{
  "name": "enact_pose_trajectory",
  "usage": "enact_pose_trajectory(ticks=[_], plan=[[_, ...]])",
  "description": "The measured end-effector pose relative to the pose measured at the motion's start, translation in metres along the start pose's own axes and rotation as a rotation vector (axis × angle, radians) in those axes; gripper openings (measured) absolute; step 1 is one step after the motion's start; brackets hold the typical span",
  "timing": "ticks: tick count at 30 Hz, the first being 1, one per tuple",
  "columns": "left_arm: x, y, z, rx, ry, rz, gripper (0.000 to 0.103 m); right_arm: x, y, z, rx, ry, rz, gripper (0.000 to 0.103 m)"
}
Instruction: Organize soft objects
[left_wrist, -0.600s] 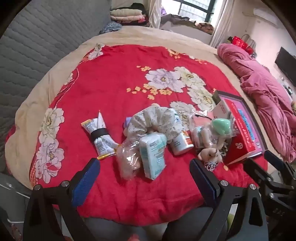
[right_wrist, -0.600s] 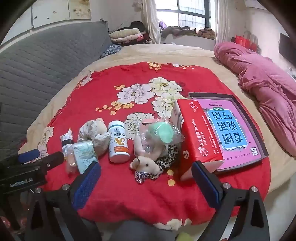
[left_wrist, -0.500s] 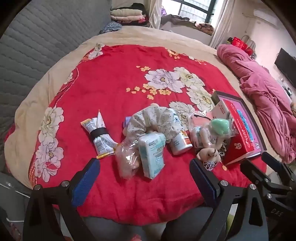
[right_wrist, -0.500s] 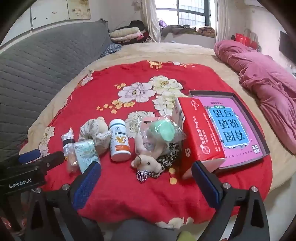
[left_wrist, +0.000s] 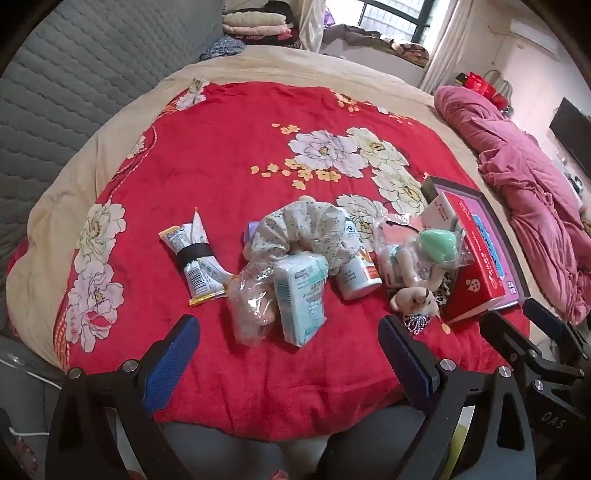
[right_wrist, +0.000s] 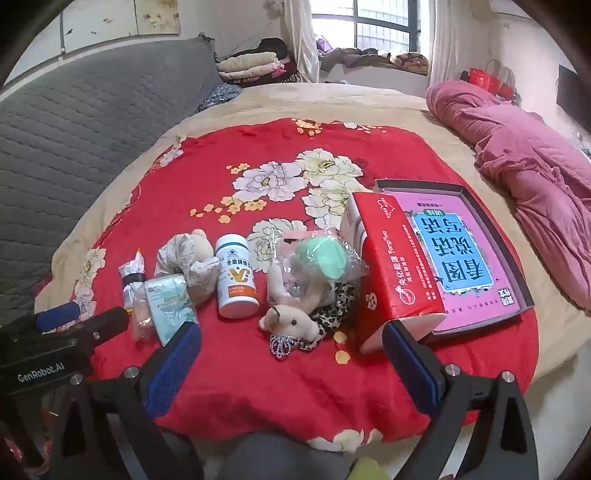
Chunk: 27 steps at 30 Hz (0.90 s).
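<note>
A row of small items lies near the front of a red flowered blanket (left_wrist: 236, 155). From left: banded tubes (left_wrist: 194, 260), a clear bag (left_wrist: 251, 306), a pale blue tissue pack (left_wrist: 301, 291), a floral cloth roll (left_wrist: 306, 229), a white pill bottle (right_wrist: 236, 280), a bagged green sponge (right_wrist: 321, 258), a small plush toy (right_wrist: 291, 323) on a leopard scrunchie (right_wrist: 334, 314). A red box (right_wrist: 397, 273) leans on a shallow box lid holding a pink book (right_wrist: 461, 254). My left gripper (left_wrist: 288, 358) is open and empty just in front of the tissue pack. My right gripper (right_wrist: 291, 365) is open and empty in front of the plush toy.
A pink quilt (right_wrist: 532, 170) is bunched at the right of the bed. A grey padded headboard (right_wrist: 74, 129) runs along the left. Folded clothes (right_wrist: 255, 62) are stacked at the far end by the window. The beige bedcover (left_wrist: 295, 70) shows beyond the blanket.
Both grippers have drawn back slightly and tilted; the items sit a little higher in both views. Nothing on the bed has moved.
</note>
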<state>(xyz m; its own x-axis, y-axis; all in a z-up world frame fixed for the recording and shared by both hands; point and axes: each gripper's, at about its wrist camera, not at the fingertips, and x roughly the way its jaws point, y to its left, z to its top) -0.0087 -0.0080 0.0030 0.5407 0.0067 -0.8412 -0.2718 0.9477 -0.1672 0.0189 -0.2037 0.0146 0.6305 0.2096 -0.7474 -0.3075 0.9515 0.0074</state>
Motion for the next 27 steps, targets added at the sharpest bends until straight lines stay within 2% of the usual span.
enact_pose_trajectory(ticks=[27], plan=[[-0.009, -0.013, 0.0, 0.053, -0.019, -0.004, 0.097, -0.008, -0.005, 0.003, 0.014, -0.014, -0.025, 0.099]])
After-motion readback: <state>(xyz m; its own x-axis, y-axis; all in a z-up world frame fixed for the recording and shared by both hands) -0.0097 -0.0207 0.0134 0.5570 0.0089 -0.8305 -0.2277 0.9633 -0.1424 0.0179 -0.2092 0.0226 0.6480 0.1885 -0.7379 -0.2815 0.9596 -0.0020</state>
